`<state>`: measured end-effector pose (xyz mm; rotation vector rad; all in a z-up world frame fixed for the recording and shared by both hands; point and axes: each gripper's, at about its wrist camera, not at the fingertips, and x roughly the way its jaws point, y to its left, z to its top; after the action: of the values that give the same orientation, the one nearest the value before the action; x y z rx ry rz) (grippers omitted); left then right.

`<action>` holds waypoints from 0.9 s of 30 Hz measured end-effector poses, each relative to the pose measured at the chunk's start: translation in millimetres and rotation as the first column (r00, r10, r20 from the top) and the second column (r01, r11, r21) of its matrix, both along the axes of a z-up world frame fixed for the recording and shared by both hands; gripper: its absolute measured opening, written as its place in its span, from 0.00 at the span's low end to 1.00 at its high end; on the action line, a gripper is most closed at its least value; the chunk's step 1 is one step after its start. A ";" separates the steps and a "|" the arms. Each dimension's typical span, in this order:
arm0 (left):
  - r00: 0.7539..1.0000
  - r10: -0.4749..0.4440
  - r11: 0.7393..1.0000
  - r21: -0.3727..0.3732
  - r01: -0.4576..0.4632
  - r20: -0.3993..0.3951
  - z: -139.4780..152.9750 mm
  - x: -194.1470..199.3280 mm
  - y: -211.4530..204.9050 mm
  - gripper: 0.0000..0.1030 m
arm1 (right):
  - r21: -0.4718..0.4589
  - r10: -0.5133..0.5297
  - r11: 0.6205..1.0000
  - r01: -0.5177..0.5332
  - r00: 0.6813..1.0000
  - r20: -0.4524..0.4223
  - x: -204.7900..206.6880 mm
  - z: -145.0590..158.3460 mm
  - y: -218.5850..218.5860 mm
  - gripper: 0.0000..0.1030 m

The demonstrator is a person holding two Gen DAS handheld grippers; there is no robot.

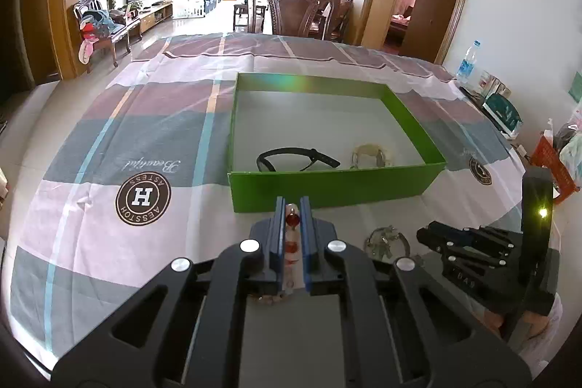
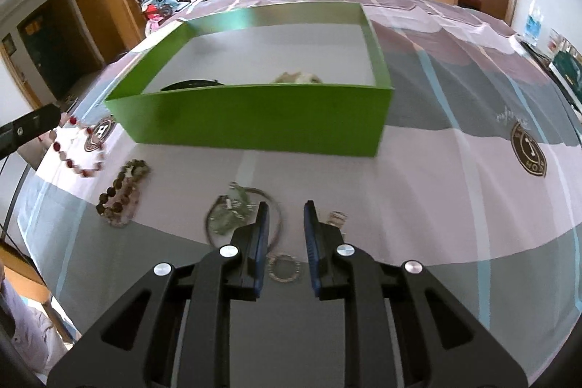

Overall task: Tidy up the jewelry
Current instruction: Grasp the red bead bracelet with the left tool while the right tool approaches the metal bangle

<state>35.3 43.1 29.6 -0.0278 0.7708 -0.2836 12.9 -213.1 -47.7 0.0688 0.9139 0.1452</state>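
Observation:
My left gripper (image 1: 292, 206) is shut on a red and white bead bracelet (image 1: 292, 220), just before the near wall of the green box (image 1: 334, 186). In the right wrist view that bracelet (image 2: 78, 148) hangs in a loop from the left gripper (image 2: 54, 117), above the cloth at the far left. My right gripper (image 2: 286, 217) is open low over the cloth, with a small chain ring (image 2: 285, 267) lying between its fingers and a thin bangle with greenish charms (image 2: 234, 211) under the left finger. A black band (image 1: 298, 160) and a pale bracelet (image 1: 367, 155) lie inside the box.
A dark bead bracelet (image 2: 122, 195) lies left of the charms, and a small clear piece (image 2: 336, 217) sits by the right finger. The striped tablecloth (image 1: 145, 140) covers the table. A water bottle (image 1: 469, 60), boxes and an orange basket (image 1: 553, 166) crowd the right edge. A wooden chair (image 1: 302, 6) stands behind.

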 end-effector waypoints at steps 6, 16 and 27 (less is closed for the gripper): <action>0.999 0.040 0.999 0.014 -0.039 -0.035 -13.3 6.9 7.7 0.08 | -0.008 -0.014 1.000 0.014 1.000 -0.021 -1.4 -4.2 -4.1 0.19; 0.994 0.063 0.998 0.017 -0.062 -0.086 -34.9 9.3 18.4 0.08 | -0.035 -0.071 0.997 0.069 0.995 -0.072 -16.9 -22.4 -30.6 0.19; 0.991 0.064 0.998 0.024 -0.062 -0.114 -45.9 7.7 17.7 0.08 | -0.029 0.038 0.999 -0.039 0.999 -0.031 -7.6 -10.2 9.4 0.19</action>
<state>43.0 60.7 -16.3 -0.0495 0.8855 -0.2156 5.4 -203.7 -57.9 0.0256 0.9475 0.1669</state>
